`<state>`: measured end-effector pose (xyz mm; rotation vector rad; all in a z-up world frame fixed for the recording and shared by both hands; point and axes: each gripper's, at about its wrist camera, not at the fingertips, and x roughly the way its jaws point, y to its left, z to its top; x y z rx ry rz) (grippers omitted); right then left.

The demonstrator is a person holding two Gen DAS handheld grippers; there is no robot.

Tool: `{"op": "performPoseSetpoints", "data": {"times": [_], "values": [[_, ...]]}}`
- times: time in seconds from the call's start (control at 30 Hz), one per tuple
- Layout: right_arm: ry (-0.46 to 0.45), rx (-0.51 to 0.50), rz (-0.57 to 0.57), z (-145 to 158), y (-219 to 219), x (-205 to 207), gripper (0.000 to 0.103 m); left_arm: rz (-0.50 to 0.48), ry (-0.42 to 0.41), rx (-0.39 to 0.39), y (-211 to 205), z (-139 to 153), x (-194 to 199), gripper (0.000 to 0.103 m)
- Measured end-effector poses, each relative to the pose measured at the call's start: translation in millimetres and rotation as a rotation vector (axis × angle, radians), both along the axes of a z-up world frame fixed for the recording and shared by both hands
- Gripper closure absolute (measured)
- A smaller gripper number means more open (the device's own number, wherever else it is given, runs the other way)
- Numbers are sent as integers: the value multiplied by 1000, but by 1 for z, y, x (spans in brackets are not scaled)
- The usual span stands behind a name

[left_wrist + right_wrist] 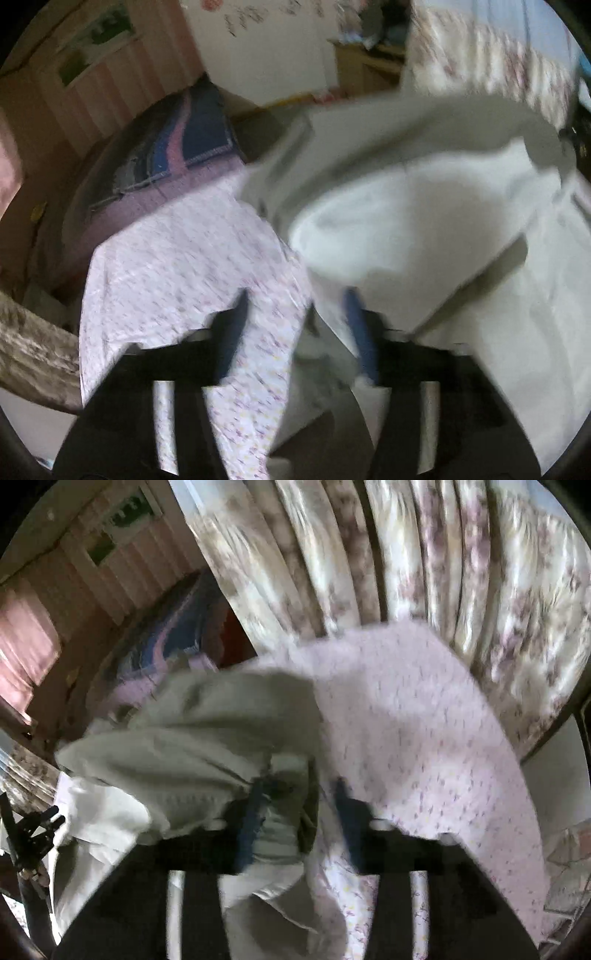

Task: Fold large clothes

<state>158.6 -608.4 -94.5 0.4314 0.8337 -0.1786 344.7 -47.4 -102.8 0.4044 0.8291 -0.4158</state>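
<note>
- Pale grey-white garment (424, 221) lies bunched on a bed covered by a lilac-speckled sheet (177, 266); both views are blurred.
- Left wrist view: the garment fills the right half, with a lighter fold heaped in the middle and a darker band curving over its top.
- Left tongs (295, 306) stand apart, one finger over the speckled sheet, the other at the garment's near edge; cloth lies between them, but whether the pads press on it I cannot tell.
- Right wrist view: the garment (192, 738) is heaped left of centre, with the sheet (424, 738) spreading to the right.
- Right tongs (299, 794) are also apart, with a bunched fold of the garment between the fingers; the left finger (251, 812) lies against the cloth, the other is just beside it over the sheet.
- A folded blanket in blue, pink and purple (184, 147) rests at the far end of the bed.
- Flowered curtains (443, 572) hang behind the bed.
- The left tongs (37, 830) show at the left edge of the right wrist view, next to the garment.
</note>
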Motion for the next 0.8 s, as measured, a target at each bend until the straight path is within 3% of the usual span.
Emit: {"op": "performPoseSetpoints", "data": {"times": [0.13,0.37,0.4,0.43,0.47,0.5,0.53,0.63,0.73,0.8], "values": [[-62,-40,39,18,8,3,39,43,-47,-30,-3,20,19,36],[27,-10,27,-25,8,32,35,77,-2,15,-45,-6,80,36],[35,6,29,-32,11,34,35,79,20,0,-50,-11,88,44],[37,24,33,-37,11,36,35,68,47,-20,-56,-17,97,64],[31,30,29,-42,12,38,37,63,62,-29,-61,-21,103,73],[24,20,23,-44,14,38,49,63,76,-38,-65,-26,108,95],[29,12,22,-46,15,39,69,75,91,-38,-69,-31,113,101],[0,5,39,-46,22,41,76,114,62,-51,-66,-34,117,103],[-147,-74,61,-16,39,34,88,154,-6,-110,-39,-14,111,103],[-159,-163,61,-8,47,37,88,156,9,-134,-26,-10,113,103]]}}
